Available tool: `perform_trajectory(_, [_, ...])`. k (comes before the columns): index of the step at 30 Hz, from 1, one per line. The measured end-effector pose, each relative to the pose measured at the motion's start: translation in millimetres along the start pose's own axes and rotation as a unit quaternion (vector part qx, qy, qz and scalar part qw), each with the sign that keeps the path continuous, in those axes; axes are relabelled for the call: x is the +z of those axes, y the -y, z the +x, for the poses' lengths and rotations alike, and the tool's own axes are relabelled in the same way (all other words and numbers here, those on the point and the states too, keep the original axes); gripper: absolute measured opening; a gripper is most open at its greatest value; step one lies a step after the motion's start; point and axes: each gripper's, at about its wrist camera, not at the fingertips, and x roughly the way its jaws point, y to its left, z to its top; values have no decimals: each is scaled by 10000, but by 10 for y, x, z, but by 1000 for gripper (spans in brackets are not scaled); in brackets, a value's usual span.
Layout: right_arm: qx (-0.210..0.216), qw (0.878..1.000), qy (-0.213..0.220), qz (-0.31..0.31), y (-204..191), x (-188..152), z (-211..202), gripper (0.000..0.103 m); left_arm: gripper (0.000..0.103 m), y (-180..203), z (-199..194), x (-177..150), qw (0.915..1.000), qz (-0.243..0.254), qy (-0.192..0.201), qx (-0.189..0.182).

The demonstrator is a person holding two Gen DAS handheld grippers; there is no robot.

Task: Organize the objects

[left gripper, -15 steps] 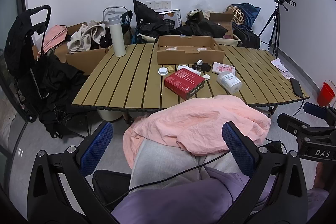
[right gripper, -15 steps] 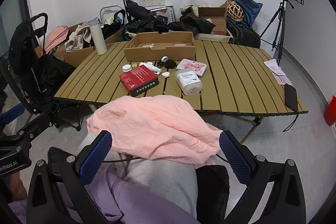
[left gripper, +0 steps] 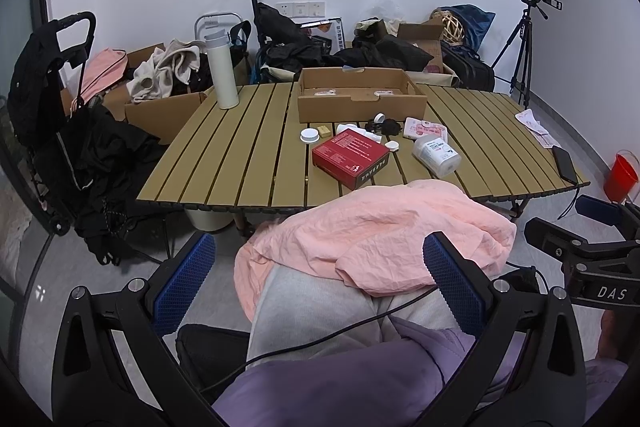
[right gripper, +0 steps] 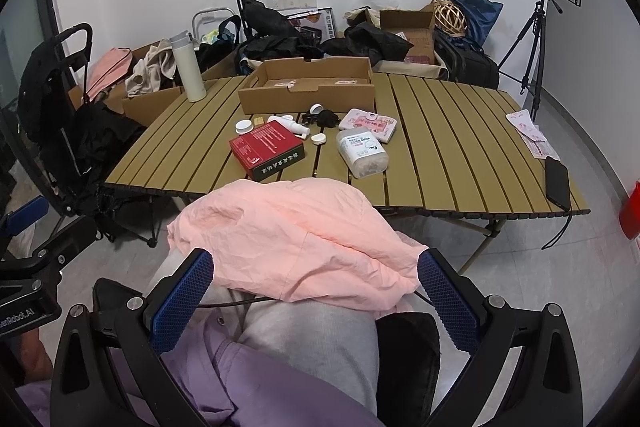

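On the slatted wooden table (left gripper: 248,147) lie a red box (left gripper: 351,158) (right gripper: 267,149), a white wipes canister (left gripper: 436,153) (right gripper: 362,151) on its side, a pink pouch (left gripper: 424,128) (right gripper: 369,123), white lids, a small white bottle (right gripper: 289,125) and a black tangled item (right gripper: 325,117). Behind them stands an open cardboard tray (left gripper: 360,99) (right gripper: 308,89). My left gripper (left gripper: 320,283) and right gripper (right gripper: 316,299) hang wide open over a person's lap, which is covered by a pink cloth (left gripper: 372,239) (right gripper: 296,231). Nothing sits between either pair of pads.
A white flask (left gripper: 222,71) stands at the table's far left. A black phone (right gripper: 557,183) and pink papers (right gripper: 530,135) lie at its right edge. Boxes, clothes, bags and a trolley crowd the back wall; a tripod (right gripper: 532,55) stands right, a red bucket (left gripper: 620,175) beside it.
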Motion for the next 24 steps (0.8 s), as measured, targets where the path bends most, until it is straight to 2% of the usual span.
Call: perform_trajectory(24, [-18,10000,-52,61,29,-2,19,103,103,17,12,-7,10000,-5,-20,37])
